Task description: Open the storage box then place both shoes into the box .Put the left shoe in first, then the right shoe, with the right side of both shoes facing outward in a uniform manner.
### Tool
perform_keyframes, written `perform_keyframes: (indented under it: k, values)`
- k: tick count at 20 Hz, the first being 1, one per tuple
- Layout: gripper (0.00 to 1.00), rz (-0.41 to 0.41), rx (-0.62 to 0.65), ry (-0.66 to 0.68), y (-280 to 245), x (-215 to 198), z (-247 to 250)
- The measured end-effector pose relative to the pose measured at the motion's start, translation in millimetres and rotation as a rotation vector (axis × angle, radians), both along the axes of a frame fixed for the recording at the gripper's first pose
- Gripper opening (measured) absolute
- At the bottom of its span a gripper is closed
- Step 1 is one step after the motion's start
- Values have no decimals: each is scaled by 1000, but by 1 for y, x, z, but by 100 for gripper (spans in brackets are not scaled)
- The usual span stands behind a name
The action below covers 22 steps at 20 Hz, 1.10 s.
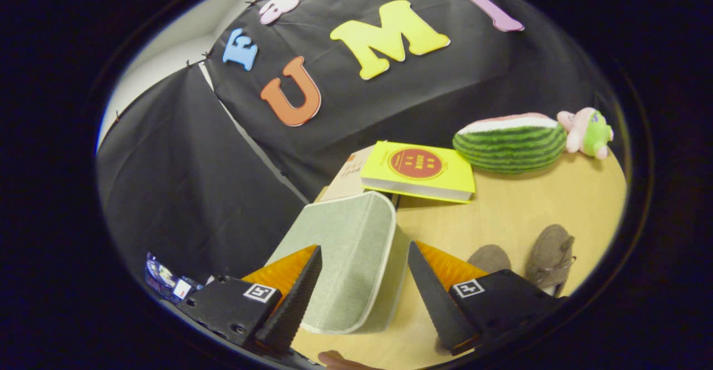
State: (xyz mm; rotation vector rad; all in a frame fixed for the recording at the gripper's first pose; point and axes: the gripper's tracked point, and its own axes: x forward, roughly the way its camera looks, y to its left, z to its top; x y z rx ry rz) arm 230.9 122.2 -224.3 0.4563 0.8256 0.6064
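The storage box (345, 258) is a pale grey-green fabric case with rounded corners and a light trim along its edge. It sits on the wooden surface (518, 214) between the 2 fingers of the tool (365, 297), which stands released, its fingers spread to either side of the box without pressing it. The 2 grey-brown shoes (535, 258) lie side by side on the surface just beyond the right finger. Farther back a yellow book (418, 172) rests on a cardboard box (345, 180), near a watermelon plush (509, 141) and a pink and green toy (587, 131).
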Motion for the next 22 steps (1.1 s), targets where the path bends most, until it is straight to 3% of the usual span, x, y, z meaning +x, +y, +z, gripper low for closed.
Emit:
perform_keyframes:
  k: [6,11,16,20,22]
  values:
    - [98,177,151,243,11,10,-25]
    - [97,232,314,448,20,10,-51]
    - [97,248,343,463,34,23,-63]
    - [85,301,355,507,42,14,-66]
    - [74,292,345,484,38,16,-67]
